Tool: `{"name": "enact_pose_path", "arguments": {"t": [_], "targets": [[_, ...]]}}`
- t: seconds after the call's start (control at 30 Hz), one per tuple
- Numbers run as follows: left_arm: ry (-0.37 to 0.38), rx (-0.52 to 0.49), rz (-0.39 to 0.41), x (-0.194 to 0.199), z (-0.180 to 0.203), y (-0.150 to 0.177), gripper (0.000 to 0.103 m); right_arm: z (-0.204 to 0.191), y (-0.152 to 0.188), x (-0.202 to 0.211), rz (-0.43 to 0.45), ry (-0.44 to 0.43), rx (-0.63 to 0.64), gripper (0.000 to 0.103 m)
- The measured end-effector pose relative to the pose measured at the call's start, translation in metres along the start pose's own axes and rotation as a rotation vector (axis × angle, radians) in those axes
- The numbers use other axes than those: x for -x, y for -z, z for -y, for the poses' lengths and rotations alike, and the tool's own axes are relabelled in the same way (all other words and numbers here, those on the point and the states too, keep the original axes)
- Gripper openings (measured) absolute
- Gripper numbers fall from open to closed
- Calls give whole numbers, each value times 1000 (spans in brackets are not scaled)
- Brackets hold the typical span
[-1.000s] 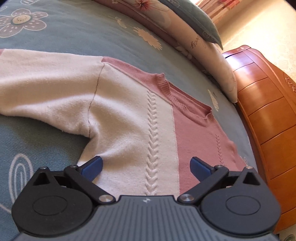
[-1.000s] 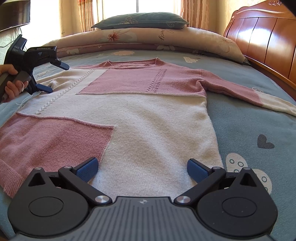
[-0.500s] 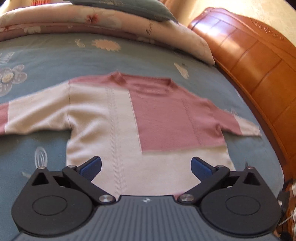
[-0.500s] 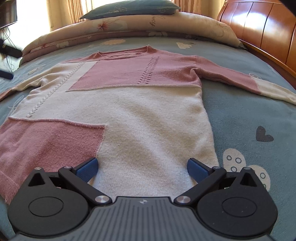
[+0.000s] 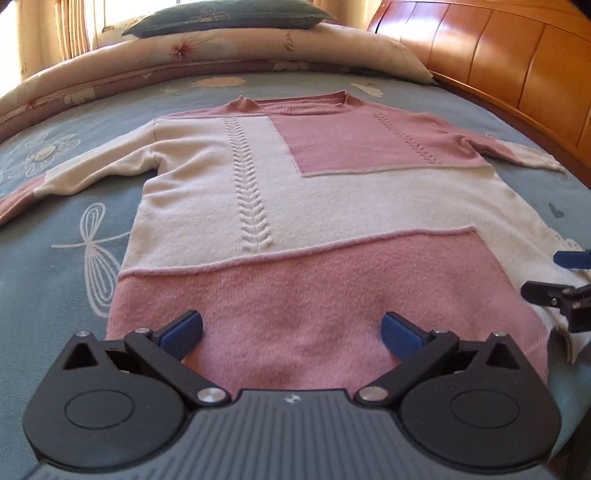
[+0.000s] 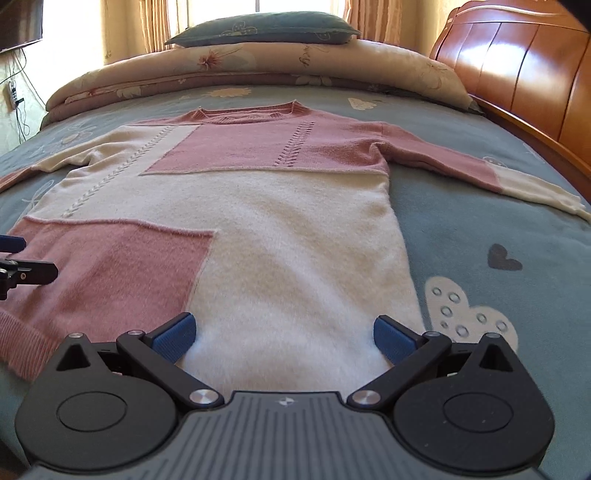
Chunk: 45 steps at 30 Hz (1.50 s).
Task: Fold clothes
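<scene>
Item: sweater [image 5: 306, 206], knitted, pink and cream colour-block, long sleeves, ribbed round neckline. Laid flat and face up on the bedspread [image 5: 55, 206], unfolded, neckline toward the pillows, hem toward both cameras. A cable-knit column runs down the cream panel; a second one runs down the upper pink panel. Both sleeves are spread outward to the sides, each ending in a contrasting cuff section.

Left gripper [image 5: 291, 332]: blue-padded fingers [image 5: 183, 330] spread wide apart, holding nothing, positioned at the hem over the lower pink panel. Whether the pads touch the knit cannot be told.

Right gripper [image 6: 282, 334]: blue-padded fingers [image 6: 391, 338] likewise spread wide, nothing between them, positioned at the hem over the cream section near the sweater's right side edge. Contact with the fabric cannot be told. In the left wrist view its black linkage and a blue pad show at the right frame edge, beside the hem corner; in the right wrist view the left gripper's tip shows at the left frame edge.

Surroundings: bedspread grey-blue with printed flowers, hearts and dragonfly shapes; long beige floral pillow [image 6: 258, 59] across the far end of the bed, a dark teal pillow [image 6: 262, 27] lying on top of it; wooden headboard [image 6: 517, 66] along the right side; curtains [image 6: 122, 22] behind the pillows
</scene>
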State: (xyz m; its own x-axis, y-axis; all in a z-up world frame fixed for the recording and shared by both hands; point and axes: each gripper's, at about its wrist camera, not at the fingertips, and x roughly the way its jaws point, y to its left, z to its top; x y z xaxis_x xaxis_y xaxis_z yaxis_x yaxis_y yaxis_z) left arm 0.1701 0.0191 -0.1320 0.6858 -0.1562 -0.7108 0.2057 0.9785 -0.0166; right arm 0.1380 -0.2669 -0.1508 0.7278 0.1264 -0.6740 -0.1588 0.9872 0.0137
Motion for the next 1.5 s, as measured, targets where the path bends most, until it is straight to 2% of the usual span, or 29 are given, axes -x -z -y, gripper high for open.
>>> {"name": "enact_pose_path", "arguments": {"t": [0.17,0.33,0.43,0.53,0.6,0.7,0.77,0.83,1.03,1.2,1.33,1.37,1.5], "targets": [[-11,1,38,3,3,8,102,1,9,9,5,29,-6,103],[-39,20,25,3,6,5,102,0,9,20,-9,43,-18,103],[-50,19,31,9,12,3,102,-2,17,45,88,-13,-9,103],[-23,-20,62,13,26,-1,102,-8,16,50,116,-86,37,103],[-12,-37,72,12,36,-4,102,-12,14,44,109,-140,31,103],[-18,-52,58,6,47,-5,102,-12,18,29,44,-177,-7,103],[-40,-33,16,-4,47,-2,103,-10,25,31,56,-158,17,103],[-18,32,33,-5,37,3,103,-5,28,34,46,-144,33,103],[-24,30,36,0,38,4,102,15,43,41,92,-165,-35,103],[19,27,66,5,44,-11,102,-6,47,36,89,-68,63,103],[20,32,54,-4,49,-23,102,-7,50,37,101,-50,63,103],[28,41,31,-9,50,-21,102,-7,50,38,101,-51,62,103],[18,37,26,-12,52,-2,102,-7,51,37,105,-47,63,103]]}}
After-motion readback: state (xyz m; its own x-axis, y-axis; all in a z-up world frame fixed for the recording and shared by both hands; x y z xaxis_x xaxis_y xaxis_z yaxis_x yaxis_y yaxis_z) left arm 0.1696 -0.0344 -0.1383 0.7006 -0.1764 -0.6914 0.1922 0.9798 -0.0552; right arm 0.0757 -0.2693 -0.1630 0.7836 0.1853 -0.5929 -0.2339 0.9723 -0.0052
